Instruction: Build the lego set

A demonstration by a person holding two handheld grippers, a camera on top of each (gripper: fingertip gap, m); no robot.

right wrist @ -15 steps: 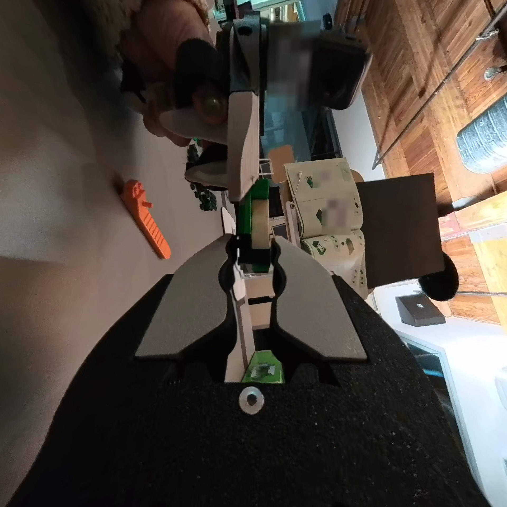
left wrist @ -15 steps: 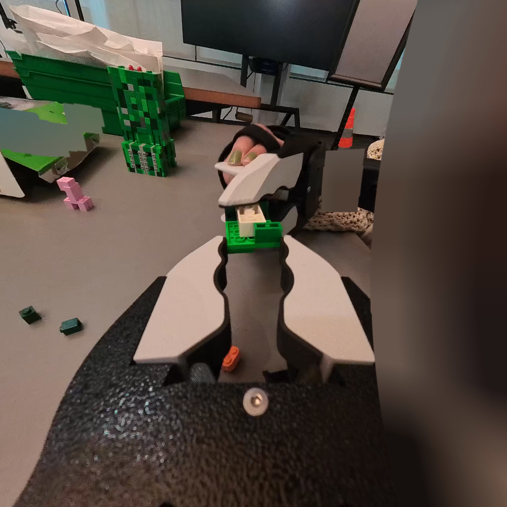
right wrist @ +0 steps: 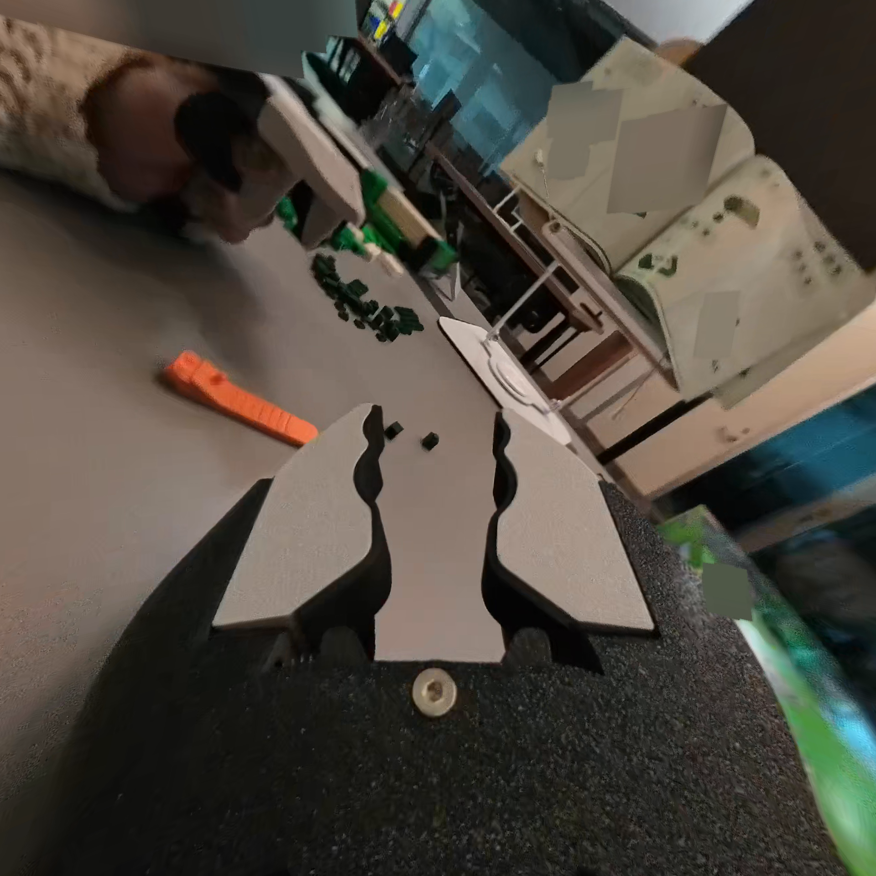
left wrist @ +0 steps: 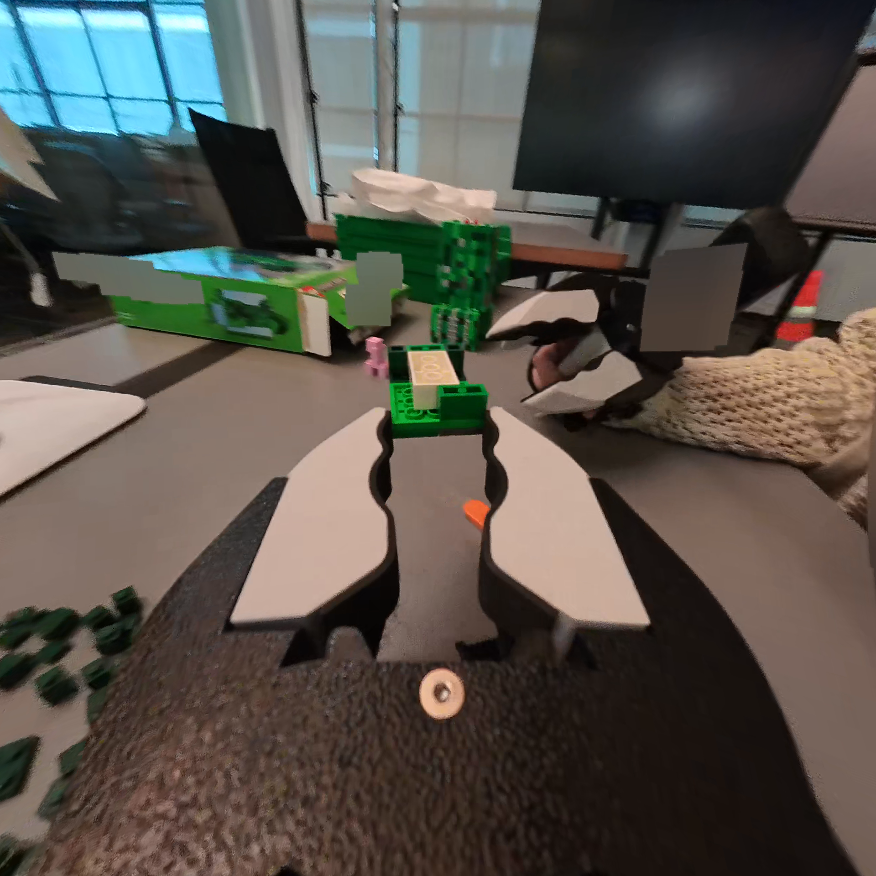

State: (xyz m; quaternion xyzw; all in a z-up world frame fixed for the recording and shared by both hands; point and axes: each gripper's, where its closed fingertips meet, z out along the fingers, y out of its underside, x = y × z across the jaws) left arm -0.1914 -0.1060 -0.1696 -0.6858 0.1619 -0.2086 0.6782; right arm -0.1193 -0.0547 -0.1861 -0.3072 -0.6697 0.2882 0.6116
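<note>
A grey bench point(left wrist: 189, 455) fills an office with tall windows and a dark screen at the back. The left claw point(left wrist: 438, 419) is closed on a small green block assembly point(left wrist: 436, 393), gripping its green base by the sides at the fingertips; a cream brick point(left wrist: 431, 374) sits on top of it, studs up. To the right, the right claw point(left wrist: 554, 351) lies low by the bench, held by a hand in a knitted cream sleeve point(left wrist: 739, 407); its fingers stand well apart with nothing between them. In its own view that claw point(right wrist: 436, 417) frames only bare bench and two tiny dark bricks point(right wrist: 411, 435). An orange brick separator point(right wrist: 237, 398) lies flat to its left, and a scatter of dark green bricks point(right wrist: 365, 303) sits farther off. Behind the held assembly stand a tall green blocky figure point(left wrist: 467, 284), a small pink figure point(left wrist: 374, 358) and a green box point(left wrist: 227, 303) on its side. A white flat stand point(left wrist: 57, 417) rests at the left edge
</note>
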